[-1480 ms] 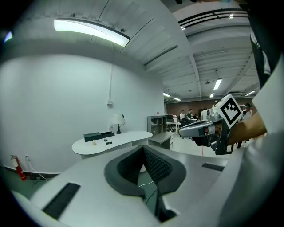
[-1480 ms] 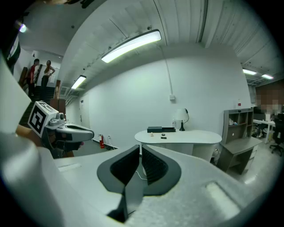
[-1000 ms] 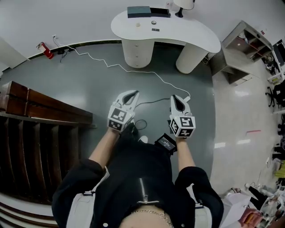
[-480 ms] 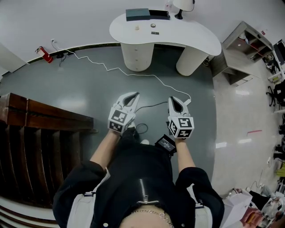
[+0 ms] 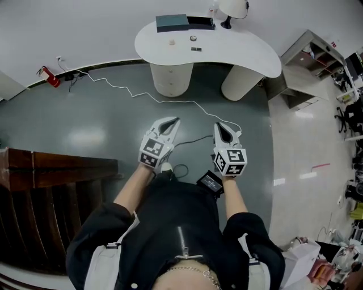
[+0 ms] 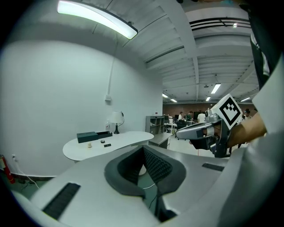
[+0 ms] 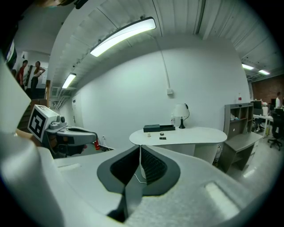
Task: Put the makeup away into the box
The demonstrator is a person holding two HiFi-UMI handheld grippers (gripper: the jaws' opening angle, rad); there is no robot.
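1. L gripper (image 5: 173, 119): jaws shut, tips meeting, nothing betw them. Thru the small gap lower down, only grey floor + a bit of white cable (image 5: 170, 102).
2. R gripper (image 5: 219, 124): jaws shut too, pads together, empty.
3. Both held out in front of the person at abt waist level, side by side but apart, pointing toward the desk (image 5: 244, 54) and well short of it.
4. Box (image 5: 172, 22): dark, at the back of the white desktop, far from both grippers. Black flat piece (image 5: 200, 22) touching its right side; lid or tray, can't tell. Open or closed, can't tell either.
5. Makeup bits (image 5: 193, 38): three small things in a loose group on the desktop just in front of the box, outside it. One pale, one round, one dark + flat. Too small to say what each is.
6. Lamp (image 5: 231, 8): just right of the black piece. Shade cut off by top edge in head view, whole in both gripper views.
7. Wooden rack (image 5: 57, 170) cut off at left edge, shelf (image 5: 309, 56) partly out of frame at right. Person's legs + feet hidden under the torso.
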